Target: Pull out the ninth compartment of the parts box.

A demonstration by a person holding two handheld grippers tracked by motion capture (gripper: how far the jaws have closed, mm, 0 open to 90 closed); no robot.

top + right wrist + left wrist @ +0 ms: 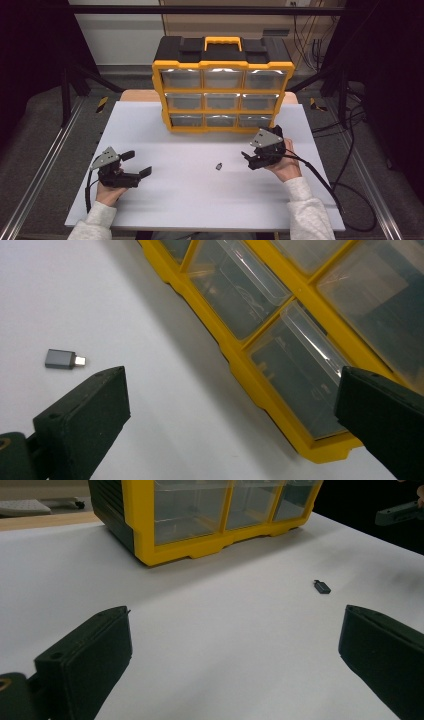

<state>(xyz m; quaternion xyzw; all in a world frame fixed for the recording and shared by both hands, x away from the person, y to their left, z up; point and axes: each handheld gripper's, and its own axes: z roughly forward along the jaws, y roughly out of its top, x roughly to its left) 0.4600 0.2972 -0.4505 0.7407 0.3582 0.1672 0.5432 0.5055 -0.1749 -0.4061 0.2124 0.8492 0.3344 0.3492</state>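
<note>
Adapter (pixel 65 359) lies on table (pixel 60 290), just outside right gripper's (pixel 230 420) wide-open jaws.

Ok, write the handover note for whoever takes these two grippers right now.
Left gripper: open, holds nothing, over the near left of the white table.
Right gripper: open, holds nothing, near the organizer's lower right corner.
Small grey adapter: lies loose on the table, just left of the right gripper.
Yellow drawer organizer: upright at the far side, all nine drawers look closed.
Done: nothing visible.
Left: probably pick up the adapter; no drawer is open yet.
</note>
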